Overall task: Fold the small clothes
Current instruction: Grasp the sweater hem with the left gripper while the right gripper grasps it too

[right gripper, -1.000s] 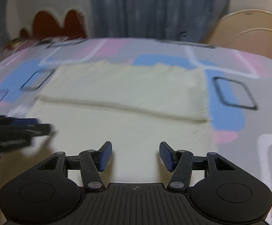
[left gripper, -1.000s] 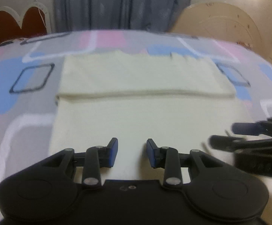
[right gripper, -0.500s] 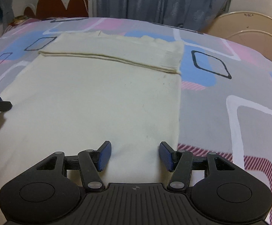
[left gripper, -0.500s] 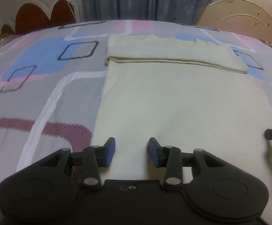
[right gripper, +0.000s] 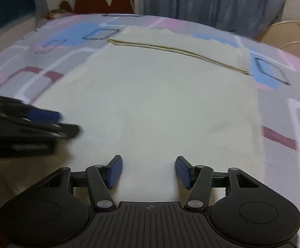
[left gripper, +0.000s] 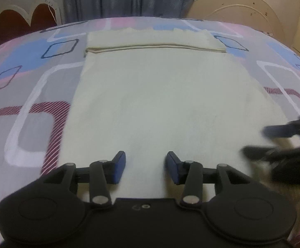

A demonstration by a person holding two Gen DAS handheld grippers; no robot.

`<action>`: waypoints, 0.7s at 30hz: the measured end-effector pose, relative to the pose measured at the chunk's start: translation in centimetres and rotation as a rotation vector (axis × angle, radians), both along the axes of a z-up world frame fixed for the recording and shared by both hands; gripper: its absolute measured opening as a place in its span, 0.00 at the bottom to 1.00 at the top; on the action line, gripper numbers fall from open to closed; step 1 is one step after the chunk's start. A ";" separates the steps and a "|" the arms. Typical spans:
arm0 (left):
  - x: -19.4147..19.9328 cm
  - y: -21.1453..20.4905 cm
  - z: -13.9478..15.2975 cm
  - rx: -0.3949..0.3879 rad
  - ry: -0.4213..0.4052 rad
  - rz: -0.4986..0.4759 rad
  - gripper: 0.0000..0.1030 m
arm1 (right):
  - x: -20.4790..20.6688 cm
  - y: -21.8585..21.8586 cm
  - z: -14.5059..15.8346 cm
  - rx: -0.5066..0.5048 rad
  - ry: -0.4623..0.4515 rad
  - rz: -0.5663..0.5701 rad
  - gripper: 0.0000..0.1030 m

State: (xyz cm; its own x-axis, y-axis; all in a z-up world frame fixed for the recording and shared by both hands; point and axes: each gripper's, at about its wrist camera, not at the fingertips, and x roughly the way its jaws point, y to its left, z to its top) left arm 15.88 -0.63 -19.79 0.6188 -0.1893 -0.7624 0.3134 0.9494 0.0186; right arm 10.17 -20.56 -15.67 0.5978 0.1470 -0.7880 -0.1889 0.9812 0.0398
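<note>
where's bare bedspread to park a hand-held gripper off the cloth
Bare patterned bedspread lies left of the cream cloth, out to the bed's left side, and on the right past the cloth's right edge. A narrower strip lies beyond the folded-over far band, before the curtain. The near middle is crowded: left hand-held gripper and right hand-held gripper, both open.

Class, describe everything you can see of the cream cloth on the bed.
The cream cloth is plain, soft-looking fabric, spread flat on the patterned bedsheet. Its far end is folded over into a band with a seamed edge. Both the left gripper and right gripper are open above its near part, gripping nothing.
</note>
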 end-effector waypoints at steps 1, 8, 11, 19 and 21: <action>-0.4 0.7 0.1 -0.005 0.002 0.008 0.45 | -0.3 -0.7 0.0 -0.002 0.010 -0.028 0.54; -2.9 5.1 1.2 -0.009 0.003 0.090 0.43 | -3.4 -3.8 1.1 -0.056 0.023 -0.171 0.54; -3.7 6.9 1.5 -0.026 0.011 0.140 0.44 | -4.5 -4.8 2.1 -0.050 0.001 -0.245 0.54; -4.6 8.8 0.7 -0.083 0.082 0.154 0.43 | -7.2 -6.3 1.3 0.012 0.073 -0.355 0.54; -4.7 9.2 0.6 -0.113 0.100 0.156 0.41 | -8.0 -6.3 1.3 0.040 0.083 -0.375 0.54</action>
State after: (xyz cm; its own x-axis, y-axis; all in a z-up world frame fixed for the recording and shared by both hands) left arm 11.23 8.62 -19.14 0.5693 -0.1849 -0.8011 0.1575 0.9809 -0.1144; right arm 2.21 -26.83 -14.34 0.5504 -0.0377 -0.8341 0.1880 0.9789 0.0798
